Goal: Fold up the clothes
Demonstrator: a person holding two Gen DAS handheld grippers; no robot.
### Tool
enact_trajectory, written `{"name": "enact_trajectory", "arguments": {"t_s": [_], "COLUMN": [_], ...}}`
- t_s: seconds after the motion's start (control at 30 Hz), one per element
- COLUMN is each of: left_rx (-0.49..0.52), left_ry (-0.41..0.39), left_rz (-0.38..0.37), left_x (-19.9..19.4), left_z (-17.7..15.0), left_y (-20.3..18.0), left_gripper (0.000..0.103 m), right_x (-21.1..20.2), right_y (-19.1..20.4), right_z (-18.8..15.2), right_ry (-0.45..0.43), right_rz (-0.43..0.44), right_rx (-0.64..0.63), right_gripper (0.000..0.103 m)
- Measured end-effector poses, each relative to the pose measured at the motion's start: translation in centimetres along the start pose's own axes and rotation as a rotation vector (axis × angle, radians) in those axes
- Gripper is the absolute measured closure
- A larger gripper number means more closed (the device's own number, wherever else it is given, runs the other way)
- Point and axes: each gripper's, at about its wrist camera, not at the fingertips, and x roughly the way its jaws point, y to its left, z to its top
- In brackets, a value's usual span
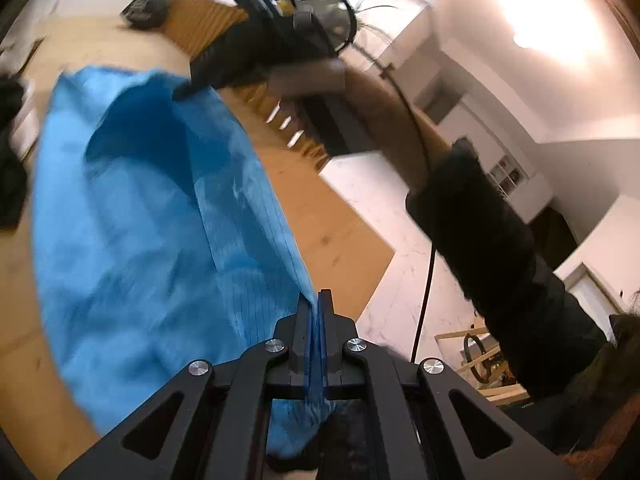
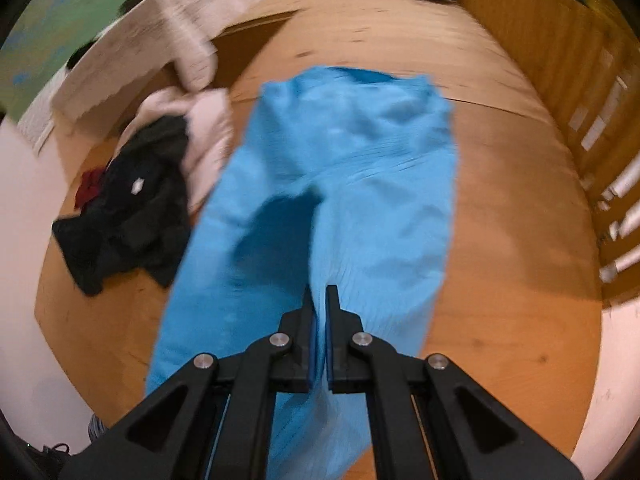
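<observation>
Left wrist view: the left tool [image 1: 316, 300] is clamped on an edge of the blue garment [image 1: 152, 216], with a thin fold of blue cloth pinched between its closed fingers. From that pinch the garment stretches away across the wooden counter [image 1: 316, 216], partly lifted and sagging in the middle. At the garment's far corner the right tool [image 1: 188, 88] also grips it, held by a hand with a dark sleeve [image 1: 500, 248] and a trailing cable. By my reading the fold of this piece has only begun: both ends are picked up, but no edge is laid over another yet. Motion blur smears the cloth, so its seams and exact shape are hard to make out, and the far tool's fingertips are only a dark smudge.

Right wrist view: the right tool [image 2: 322, 300] has its fingers drawn close on the blue garment [image 2: 344, 168], which looks like a pair of trousers, the waistband at the far end and one leg end running in between the pads. The garment hangs over the wooden counter [image 2: 500, 208]. Left of the garment lies an unfolded heap: a dark garment [image 2: 136, 208], a pale one [image 2: 200, 132] and a bit of red cloth [image 2: 90, 184]. These look still to do. The lower leg end is cut off under the tool body.
</observation>
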Motion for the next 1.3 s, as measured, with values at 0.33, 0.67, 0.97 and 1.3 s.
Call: {"name": "enact_trajectory", "arguments": {"t_s": [0.33, 0.67, 0.97, 1.3], "left_rx": [-0.166, -0.003, 0.173, 0.259], "left_ry": [0.136, 0.149, 0.355, 0.431], "left_rz": [0.113, 0.192, 0.281, 0.349], "left_x": [1.6, -1.6, 1.3, 0.7], "left_z": [-5.8, -5.8, -7.1, -8.0], "left_y": [6.2, 4.9, 4.3, 4.0], "left_gripper": [0.084, 0.060, 0.060, 0.060], "right_x": [10.8, -6.7, -5.6, -4.5], "right_y": [7.9, 5.9, 10.9, 13.8], "right_z": [-3.4, -20.6, -35.1, -33.9], "right_ry": [0.236, 0.002, 0.098, 0.078], "right_rz": [-0.098, -0.017, -0.059, -0.210], "right_rx": [-0.127, -0.135, -0.224, -0.398], "right_gripper": [0.095, 0.046, 0.046, 0.046]}}
